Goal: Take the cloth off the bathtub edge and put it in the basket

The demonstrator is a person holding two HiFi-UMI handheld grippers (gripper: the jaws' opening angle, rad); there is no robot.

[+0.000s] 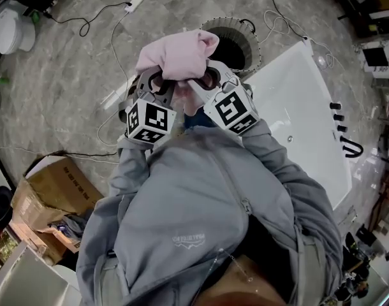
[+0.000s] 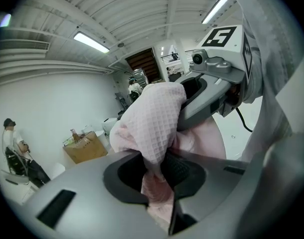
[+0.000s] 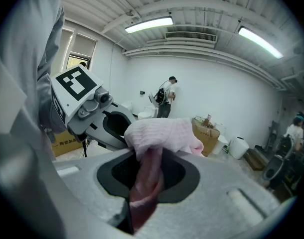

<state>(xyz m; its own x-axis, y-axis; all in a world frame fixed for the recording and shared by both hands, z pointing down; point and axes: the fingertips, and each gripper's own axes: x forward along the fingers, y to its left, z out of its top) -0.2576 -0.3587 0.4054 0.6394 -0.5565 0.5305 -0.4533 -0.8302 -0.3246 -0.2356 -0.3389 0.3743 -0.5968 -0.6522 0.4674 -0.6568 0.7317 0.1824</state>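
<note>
Cloth (image 1: pixel 178 55), pink and bunched, is clamped in both the left claw (image 2: pixel 157 176) and the right claw (image 3: pixel 148 176), held up over the floor. Just beyond sits the basket (image 1: pixel 254 44), with the white bathtub (image 1: pixel 296 107) to its right.

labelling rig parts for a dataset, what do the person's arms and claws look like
Both arms are in grey jacket sleeves. The left claw and right claw are pale grey shells, dark inside, each carrying a white cube printed with black square markers. A black cable hangs from the right one.
</note>
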